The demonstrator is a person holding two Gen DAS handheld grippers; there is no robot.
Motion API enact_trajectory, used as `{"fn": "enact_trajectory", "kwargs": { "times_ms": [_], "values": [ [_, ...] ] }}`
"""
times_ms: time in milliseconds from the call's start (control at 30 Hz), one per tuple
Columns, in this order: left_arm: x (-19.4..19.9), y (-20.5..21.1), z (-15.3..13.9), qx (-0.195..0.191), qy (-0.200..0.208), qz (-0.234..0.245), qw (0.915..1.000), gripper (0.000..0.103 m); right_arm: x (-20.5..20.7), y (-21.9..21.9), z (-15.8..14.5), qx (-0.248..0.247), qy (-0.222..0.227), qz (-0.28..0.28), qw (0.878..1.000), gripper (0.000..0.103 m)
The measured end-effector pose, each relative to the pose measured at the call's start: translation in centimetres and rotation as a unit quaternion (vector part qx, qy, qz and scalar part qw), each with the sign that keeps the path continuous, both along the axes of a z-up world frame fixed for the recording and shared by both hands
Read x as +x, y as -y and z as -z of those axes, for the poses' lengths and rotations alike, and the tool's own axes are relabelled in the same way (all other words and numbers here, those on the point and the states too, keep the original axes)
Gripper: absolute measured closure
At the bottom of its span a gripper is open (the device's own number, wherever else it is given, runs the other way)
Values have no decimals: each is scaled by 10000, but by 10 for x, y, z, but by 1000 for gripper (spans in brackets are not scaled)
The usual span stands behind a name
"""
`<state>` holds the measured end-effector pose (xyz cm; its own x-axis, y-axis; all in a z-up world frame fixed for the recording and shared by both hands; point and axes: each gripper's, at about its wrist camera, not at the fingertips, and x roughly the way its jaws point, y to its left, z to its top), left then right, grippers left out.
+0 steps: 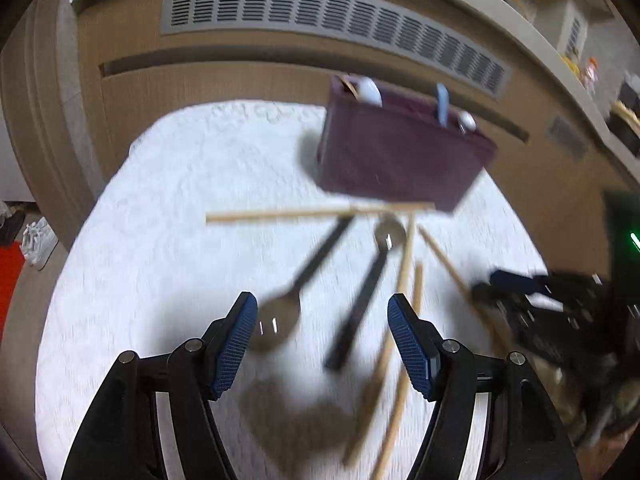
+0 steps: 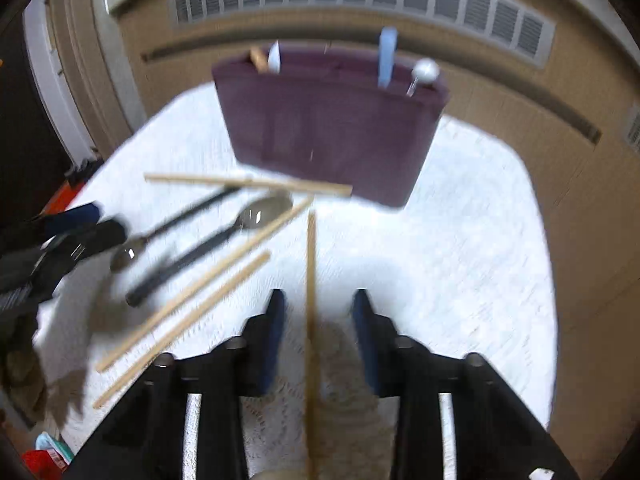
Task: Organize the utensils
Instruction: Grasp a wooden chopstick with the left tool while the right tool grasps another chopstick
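Chopsticks and spoons lie scattered on a white textured cloth over the bench (image 1: 168, 184), just in front of a maroon organizer box (image 1: 400, 156) at the far side. Both views are motion-blurred.

The left hand-held gripper (image 1: 322, 344) is wide open and empty, hovering above a black-handled spoon (image 1: 280, 320) with its bowl nearest. The right hand-held gripper (image 2: 318, 336) is also open, its jaws either side of a single chopstick (image 2: 311, 300) without pinching it; contact cannot be confirmed.

Judging by this, the step in hand is picking up loose utensils. Next, each gripper would need to lower, close on one piece, then carry it into the box.

Counted loose: four chopsticks and two spoons, the second spoon (image 1: 372, 288) lying beside the first. Several utensils already stand in the box, including a light blue handle (image 2: 387, 56).
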<state>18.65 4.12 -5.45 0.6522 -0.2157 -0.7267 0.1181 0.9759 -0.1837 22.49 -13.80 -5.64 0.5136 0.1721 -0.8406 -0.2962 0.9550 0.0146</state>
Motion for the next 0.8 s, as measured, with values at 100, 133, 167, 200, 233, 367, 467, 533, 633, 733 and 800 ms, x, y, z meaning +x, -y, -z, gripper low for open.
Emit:
{"fn": "enact_trajectory", "kwargs": {
  "times_ms": [100, 133, 167, 200, 233, 367, 467, 533, 633, 733, 800],
  "values": [
    [-20, 7, 4, -20, -36, 202, 9998, 34, -2, -1, 12, -37, -153, 78, 9998, 84],
    [-23, 10, 5, -80, -62, 297, 9995, 34, -3, -1, 16, -41, -258, 103, 9996, 87],
    [-27, 14, 6, -119, -79, 418, 9990, 34, -6, -1, 15, -81, -252, 122, 9996, 91],
    [-30, 15, 5, -121, -80, 521, 9985, 34, -7, -1, 16, -92, -261, 119, 9995, 95],
    [-34, 20, 5, -87, -71, 647, 9978, 34, -11, 0, 15, -32, -333, 119, 9994, 96],
    [-33, 30, 4, -138, -104, 838, 9963, 36, -32, 19, 3, 305, -368, 277, 9985, 97],
    [-27, 39, 6, -38, -208, 926, 9955, 45, -47, 37, -5, 544, -353, 472, 9968, 97],
    [-19, 48, 8, 62, -268, 1072, 9939, 55, -56, 52, -8, 686, -371, 625, 9950, 97],
    [-2, 67, 10, 220, -417, 1354, 9897, 64, -66, 68, -11, 812, -391, 787, 9928, 97],
    [17, 79, 17, 323, -698, 1400, 9872, 74, -73, 74, -10, 906, -382, 868, 9914, 97],
    [27, 83, 23, 482, -880, 1278, 9867, 76, -78, 78, -10, 971, -379, 898, 9905, 96]
  ]
}}
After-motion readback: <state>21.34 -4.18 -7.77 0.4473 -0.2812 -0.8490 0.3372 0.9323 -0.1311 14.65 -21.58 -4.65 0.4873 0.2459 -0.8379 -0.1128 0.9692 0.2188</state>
